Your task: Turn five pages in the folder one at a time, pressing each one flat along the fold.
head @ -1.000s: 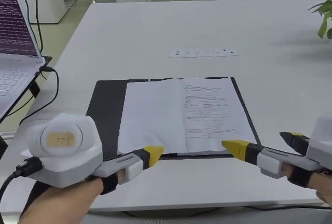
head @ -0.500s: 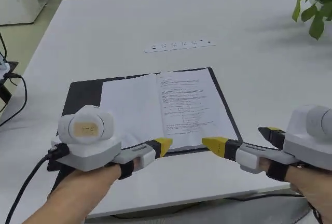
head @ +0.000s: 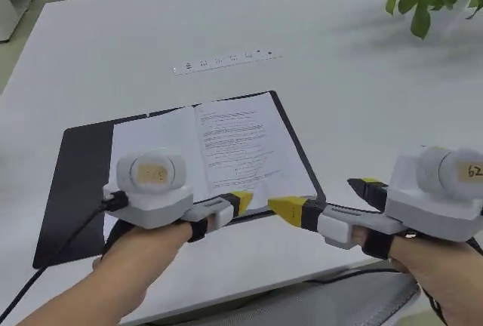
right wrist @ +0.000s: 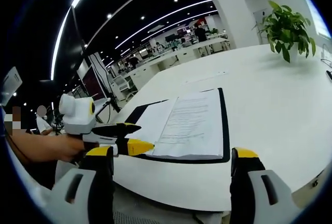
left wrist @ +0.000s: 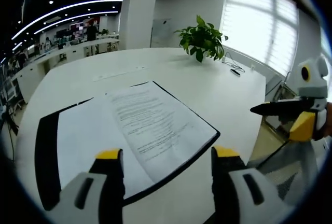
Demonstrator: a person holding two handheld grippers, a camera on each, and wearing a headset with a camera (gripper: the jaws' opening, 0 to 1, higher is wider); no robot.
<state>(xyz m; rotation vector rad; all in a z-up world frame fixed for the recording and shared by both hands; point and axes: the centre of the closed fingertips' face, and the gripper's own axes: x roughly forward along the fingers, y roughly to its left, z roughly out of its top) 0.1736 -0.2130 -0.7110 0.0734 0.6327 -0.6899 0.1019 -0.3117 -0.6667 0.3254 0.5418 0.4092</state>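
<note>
The folder (head: pixel 75 182) lies open on the white table (head: pixel 339 77), close to its front edge and just ahead of both grippers. The black cover is flat, with a blank page (head: pixel 155 133) on the left and a printed page (head: pixel 241 145) on the right. The fold (head: pixel 198 149) between them runs away from us, leaning a little to the left at its far end, so the long axis of the folder goes from side to side in front of us. The left gripper (left wrist: pixel 167 156) has its jaws spread wide with nothing between them, and it hovers at the near edge of the folder, about where the fold ends; we cannot tell if it touches the paper. The right gripper (right wrist: pixel 172 152) is also wide open and empty, and it sits just beside the near right corner of the printed page. We judge that the free outer edge of this page is the place to catch it, and the right gripper is the nearer one to that edge. The page would then swing over the fold toward the left, where the left gripper is well placed to press it flat.
</note>
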